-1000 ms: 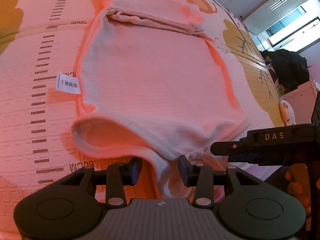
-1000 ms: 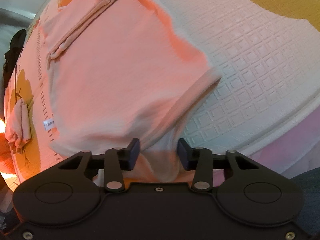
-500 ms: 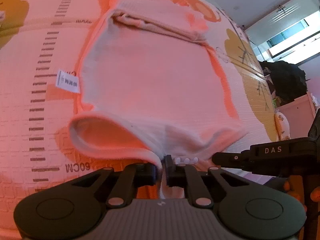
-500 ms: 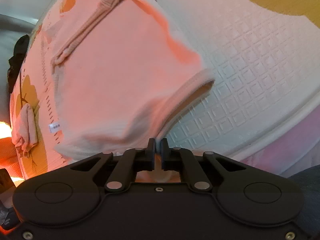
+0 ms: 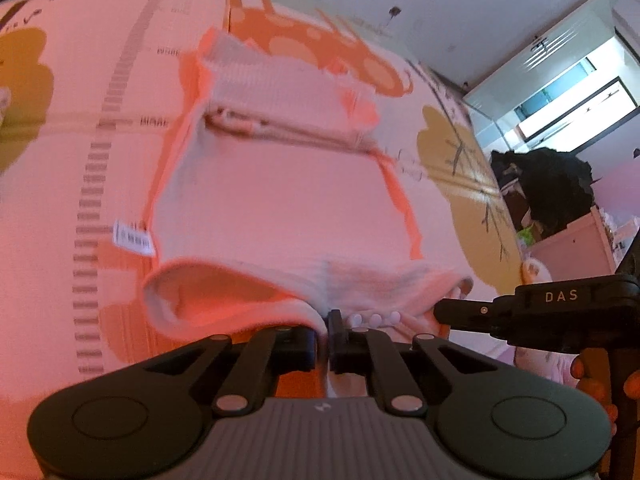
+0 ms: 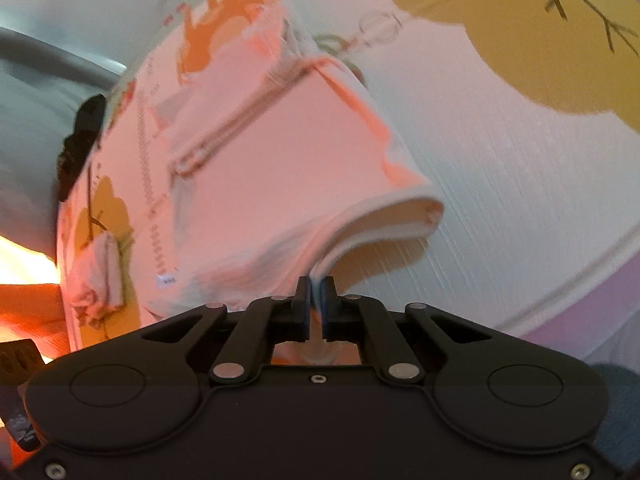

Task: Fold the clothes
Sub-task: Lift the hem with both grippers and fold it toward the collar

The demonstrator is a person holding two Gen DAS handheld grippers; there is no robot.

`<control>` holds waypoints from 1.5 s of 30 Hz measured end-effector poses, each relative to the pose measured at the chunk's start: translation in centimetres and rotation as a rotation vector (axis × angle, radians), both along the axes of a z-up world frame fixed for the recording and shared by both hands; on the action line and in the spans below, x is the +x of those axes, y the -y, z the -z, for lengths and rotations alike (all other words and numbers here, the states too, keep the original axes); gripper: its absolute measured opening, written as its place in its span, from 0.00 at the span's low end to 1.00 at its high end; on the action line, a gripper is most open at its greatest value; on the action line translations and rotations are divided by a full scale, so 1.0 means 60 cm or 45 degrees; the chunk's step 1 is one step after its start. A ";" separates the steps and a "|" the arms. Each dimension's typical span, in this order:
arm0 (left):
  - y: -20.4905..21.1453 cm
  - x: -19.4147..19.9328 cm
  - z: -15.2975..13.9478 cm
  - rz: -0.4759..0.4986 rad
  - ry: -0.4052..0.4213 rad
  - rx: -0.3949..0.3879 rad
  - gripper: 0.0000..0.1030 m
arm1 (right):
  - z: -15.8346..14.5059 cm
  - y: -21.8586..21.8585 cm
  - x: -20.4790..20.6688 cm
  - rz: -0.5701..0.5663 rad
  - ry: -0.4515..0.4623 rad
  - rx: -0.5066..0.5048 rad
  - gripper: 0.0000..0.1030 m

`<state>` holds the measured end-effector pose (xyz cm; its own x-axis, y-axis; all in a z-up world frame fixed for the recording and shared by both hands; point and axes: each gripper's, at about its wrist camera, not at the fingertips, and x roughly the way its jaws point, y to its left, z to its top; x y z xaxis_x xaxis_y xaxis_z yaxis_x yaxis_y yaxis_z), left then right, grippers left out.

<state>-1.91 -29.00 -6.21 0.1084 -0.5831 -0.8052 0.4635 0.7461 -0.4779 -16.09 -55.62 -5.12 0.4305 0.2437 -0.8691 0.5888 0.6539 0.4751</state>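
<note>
1. Bodysuit, pale pink, spread flat on mat; far end folded over into a band, near hem raised off the mat.
2. Left gripper pressed together, pinching the near hem at the crotch, just left of a row of small snaps.
3. Right gripper pressed together, pinching the hem edge; leg opening curled up and open beside it, above the white part of the mat.
4. Same right gripper seen from the left wrist as a black bar marked "DAS", just right of the snaps, fingers of a hand on its grip.
5. Tag, white, sticking out from the bodysuit's left side over a printed ruler strip.
6. Mat printed with yellow trees and an orange giraffe.
7. Small crumpled cloth lying well apart from the bodysuit, on a yellow tree near the mat's edge.
8. Dark heap on pink furniture beyond the mat; window bright behind.
</note>
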 end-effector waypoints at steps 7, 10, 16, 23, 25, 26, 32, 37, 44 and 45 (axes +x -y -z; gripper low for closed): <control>0.020 0.046 -0.036 -0.024 0.077 -0.032 0.07 | -0.036 0.009 0.051 0.008 0.108 -0.038 0.03; 0.031 0.068 -0.044 -0.031 0.098 -0.044 0.07 | -0.040 0.015 0.079 0.024 0.141 -0.054 0.03; 0.055 0.113 -0.053 -0.049 0.127 -0.061 0.07 | -0.044 0.035 0.130 0.040 0.190 -0.079 0.03; 0.087 0.167 -0.058 -0.063 0.164 -0.078 0.07 | -0.043 0.059 0.187 0.070 0.240 -0.099 0.03; 0.093 0.184 -0.058 -0.076 0.162 -0.086 0.07 | -0.044 0.066 0.203 0.075 0.259 -0.101 0.03; 0.096 0.193 -0.057 -0.086 0.154 -0.094 0.07 | -0.044 0.070 0.212 0.076 0.266 -0.103 0.03; 0.116 0.245 -0.045 -0.115 0.150 -0.114 0.07 | -0.034 0.092 0.268 0.098 0.281 -0.107 0.03; 0.131 0.282 -0.024 -0.134 0.140 -0.107 0.07 | -0.020 0.107 0.311 0.108 0.285 -0.119 0.03; 0.139 0.333 0.011 -0.191 0.049 -0.105 0.15 | 0.014 0.125 0.363 0.118 0.261 -0.100 0.03; 0.140 0.338 0.014 -0.198 0.049 -0.097 0.21 | 0.020 0.127 0.369 0.124 0.252 -0.101 0.04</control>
<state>18.35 -37.40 -7.03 0.2316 -0.6160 -0.7529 0.3642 0.7726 -0.5201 6.04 -63.23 -6.29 0.6124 0.1270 -0.7803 0.5518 0.6381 0.5370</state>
